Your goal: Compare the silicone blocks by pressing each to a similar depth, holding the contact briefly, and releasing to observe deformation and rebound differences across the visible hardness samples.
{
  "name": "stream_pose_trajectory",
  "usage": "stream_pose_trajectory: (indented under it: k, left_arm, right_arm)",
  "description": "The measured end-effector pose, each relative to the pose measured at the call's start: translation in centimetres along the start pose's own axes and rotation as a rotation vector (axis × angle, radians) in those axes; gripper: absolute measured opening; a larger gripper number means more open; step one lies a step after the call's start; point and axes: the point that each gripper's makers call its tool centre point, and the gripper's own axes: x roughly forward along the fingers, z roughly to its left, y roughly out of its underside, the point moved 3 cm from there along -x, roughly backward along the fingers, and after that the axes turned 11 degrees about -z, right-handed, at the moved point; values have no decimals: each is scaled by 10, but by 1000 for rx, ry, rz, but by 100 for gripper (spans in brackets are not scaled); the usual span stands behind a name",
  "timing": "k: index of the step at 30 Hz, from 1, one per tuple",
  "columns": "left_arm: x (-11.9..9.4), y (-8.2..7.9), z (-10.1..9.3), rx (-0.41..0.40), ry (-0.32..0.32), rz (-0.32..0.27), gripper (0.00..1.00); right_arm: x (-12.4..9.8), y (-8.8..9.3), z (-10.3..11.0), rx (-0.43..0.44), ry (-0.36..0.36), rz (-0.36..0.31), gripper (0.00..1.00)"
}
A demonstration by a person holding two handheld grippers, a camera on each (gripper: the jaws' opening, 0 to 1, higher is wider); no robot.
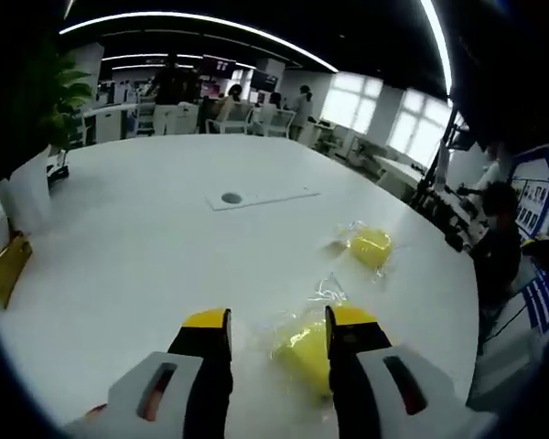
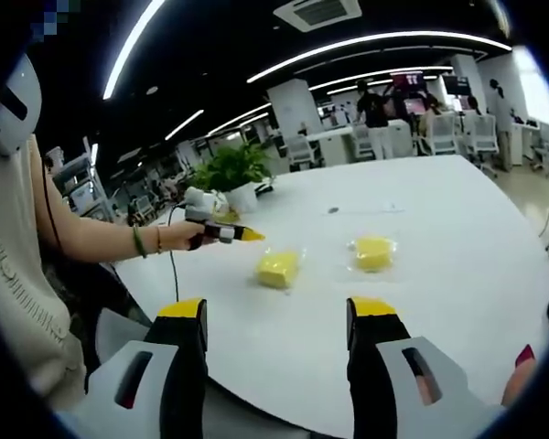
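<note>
- Two yellow silicone blocks on a large white table (image 2: 457,274), each lying on a piece of clear plastic wrap, well apart from each other.
- In the left gripper view: near block (image 1: 304,349) just beside the right jaw of the left gripper (image 1: 277,331), partly behind it; cannot tell if touching. Far block (image 1: 370,246) farther out on the table.
- Left gripper jaws spread, yellow tips, nothing pinched between them.
- In the right gripper view: right gripper (image 2: 279,319) held above the near table edge, jaws spread wide, holding nothing; both blocks (image 2: 278,267) (image 2: 373,252) beyond the jaws.
- Same view: left gripper (image 2: 227,233) in a hand (image 2: 177,237), its yellow tip near the left one of the blocks, apart from it.
- Potted plant (image 2: 231,174) at the far table edge; grey round spot on a flat white panel (image 1: 261,197) in the table middle.
- No readable writing or brand anywhere; blue wall posters (image 1: 534,203) too blurred to read.
</note>
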Motion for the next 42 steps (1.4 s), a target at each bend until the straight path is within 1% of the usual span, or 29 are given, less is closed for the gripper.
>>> stream_pose_trajectory:
  k: [1, 3, 7, 13, 14, 15, 18, 20, 21, 22, 23, 26, 28, 29, 33, 35, 37, 38, 42]
  left_arm:
    - [-4, -2, -5, -12, 10, -5, 41]
    - [-13, -6, -11, -6, 12, -28, 44]
    - [-42, -15, -31, 4, 14, -81, 46]
    - [-80, -27, -49, 4, 5, -151, 48]
    - [-88, -33, -52, -11, -10, -188, 49]
    - [-94, -35, -55, -13, -8, -200, 50]
    - [-113, -38, -66, -1, -10, -215, 51]
    - [-123, -38, -73, 24, -15, -218, 50]
    - [-131, -39, -78, 21, -13, -235, 49]
    - [-136, -41, -82, 7, -8, -257, 48]
    - [-141, -41, -85, -2, -6, -265, 48]
    - [-158, -39, -99, 21, -9, -286, 52]
    - [-169, -40, -110, 39, 11, -323, 51]
    - [-176, -39, -115, 47, 6, -334, 50]
    - [-195, -33, -133, 59, 11, -357, 60]
    - [-199, -30, -138, 64, 13, -355, 60]
    - [-204, -22, -140, 80, 4, -329, 61]
    - [-207, -18, -143, 88, 3, -326, 62]
    - [-213, -8, -148, 85, -7, -308, 63]
  right_arm:
    - [1, -1, 2, -5, -10, -1, 57]
    - [3, -3, 6, -19, -27, -4, 56]
    - [5, -5, 11, -25, -46, -14, 57]
    - [4, -8, 24, -42, -91, -29, 58]
    - [3, -10, 26, -42, -100, -37, 58]
    - [2, -11, 27, -41, -105, -44, 58]
    - [0, -16, 32, -29, -123, -74, 59]
    - [-1, -18, 33, -17, -131, -92, 58]
    - [-2, -20, 34, -8, -141, -118, 57]
    - [-3, -21, 34, 1, -144, -129, 57]
    - [-3, -22, 34, 7, -146, -132, 57]
    - [-5, -21, 32, 21, -157, -140, 60]
    - [-6, -19, 33, 21, -165, -135, 61]
    - [-6, -19, 33, 15, -168, -138, 61]
    - [-6, -14, 38, -8, -201, -126, 66]
    - [-5, -9, 43, -39, -221, -104, 66]
    - [-4, -5, 51, -79, -251, -85, 67]
    - [-4, -3, 56, -98, -265, -81, 67]
    - [-3, 2, 65, -116, -285, -64, 67]
